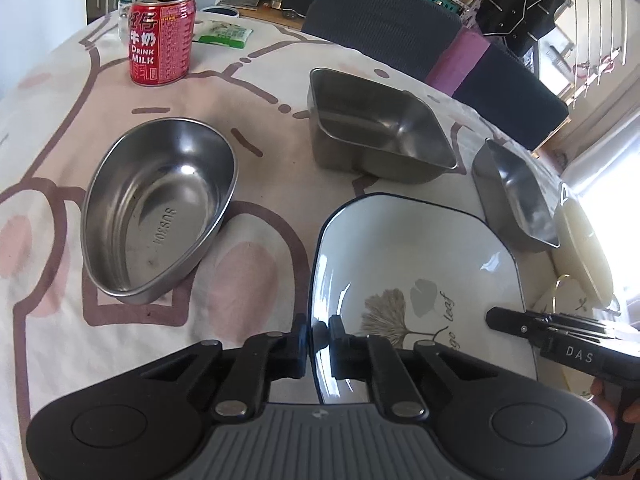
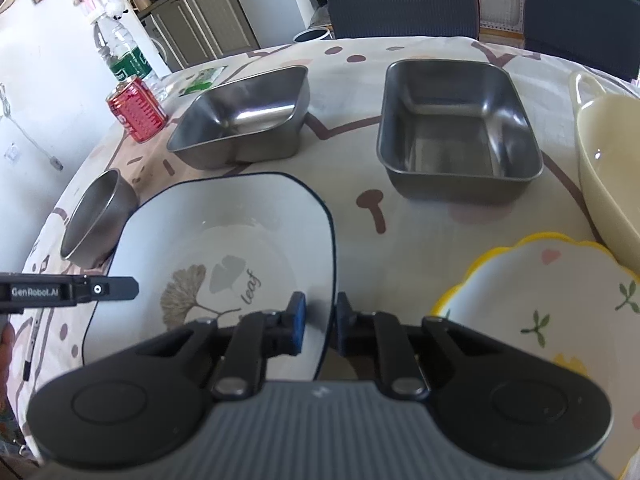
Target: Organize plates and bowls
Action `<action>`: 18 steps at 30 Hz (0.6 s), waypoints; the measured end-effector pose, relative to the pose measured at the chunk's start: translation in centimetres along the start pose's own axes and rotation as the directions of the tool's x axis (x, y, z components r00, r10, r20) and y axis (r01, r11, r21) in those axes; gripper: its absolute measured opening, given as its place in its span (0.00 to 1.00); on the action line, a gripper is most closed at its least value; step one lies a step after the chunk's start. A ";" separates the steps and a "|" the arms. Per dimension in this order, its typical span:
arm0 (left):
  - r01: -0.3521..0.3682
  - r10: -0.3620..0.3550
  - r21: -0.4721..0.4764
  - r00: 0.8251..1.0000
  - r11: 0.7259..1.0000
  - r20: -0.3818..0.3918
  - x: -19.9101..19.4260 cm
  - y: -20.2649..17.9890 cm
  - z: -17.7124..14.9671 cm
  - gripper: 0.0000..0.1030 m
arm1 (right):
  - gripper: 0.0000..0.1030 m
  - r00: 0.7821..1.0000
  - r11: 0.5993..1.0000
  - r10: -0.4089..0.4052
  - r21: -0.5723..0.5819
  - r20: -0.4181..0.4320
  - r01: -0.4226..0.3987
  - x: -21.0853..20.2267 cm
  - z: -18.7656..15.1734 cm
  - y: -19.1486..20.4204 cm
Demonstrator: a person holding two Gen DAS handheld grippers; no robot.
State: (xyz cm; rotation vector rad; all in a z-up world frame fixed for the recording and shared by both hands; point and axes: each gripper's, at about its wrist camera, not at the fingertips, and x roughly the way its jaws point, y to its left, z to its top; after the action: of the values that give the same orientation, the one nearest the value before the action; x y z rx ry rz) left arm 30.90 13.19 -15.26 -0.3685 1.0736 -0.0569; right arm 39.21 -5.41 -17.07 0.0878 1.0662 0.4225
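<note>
Both tools pinch the dark-rimmed, leaf-printed white plate.

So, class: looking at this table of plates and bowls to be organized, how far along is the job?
Done: nothing looks stacked; the oval steel bowl, two rectangular steel trays, cream dish and yellow-rimmed plate sit separately.
In hand: the left gripper and right gripper are clamped on opposite rims of the white leaf plate.
Left: grouping everything.
</note>
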 end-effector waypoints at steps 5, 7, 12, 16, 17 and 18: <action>-0.022 0.020 0.051 0.999 0.998 0.033 -0.6 -0.8 -0.2 0.11 | 0.18 1.000 1.000 -0.004 0.005 -0.002 0.004 -0.3 -0.3 0.1; -0.013 0.010 0.060 0.998 0.998 0.057 -1.3 -0.9 -0.2 0.10 | 0.18 1.000 1.000 -0.008 -0.006 0.001 0.008 -0.7 -0.6 0.4; 0.025 -0.031 0.076 0.996 0.997 0.081 -3.0 -1.5 -0.5 0.11 | 0.18 1.000 1.000 0.007 0.021 0.030 -0.008 -2.9 -0.9 0.3; 0.046 -0.053 0.091 0.996 0.995 0.071 -4.1 -2.1 -1.3 0.11 | 0.18 0.999 0.997 0.012 0.071 0.050 -0.016 -5.0 -1.7 0.2; 0.047 -0.053 0.095 0.996 0.994 0.067 -4.3 -2.2 -1.6 0.11 | 0.18 0.999 0.997 0.013 0.079 0.052 -0.017 -5.5 -2.0 0.2; 0.045 -0.051 0.103 0.997 0.994 0.063 -4.6 -2.4 -1.8 0.12 | 0.18 0.999 0.995 0.016 0.094 0.051 -0.021 -5.9 -2.3 0.1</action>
State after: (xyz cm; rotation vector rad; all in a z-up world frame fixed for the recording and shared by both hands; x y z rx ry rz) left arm 27.43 11.45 -11.39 -0.3027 0.9934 -0.1410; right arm 34.75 -7.90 -13.24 0.1918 1.0362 0.3843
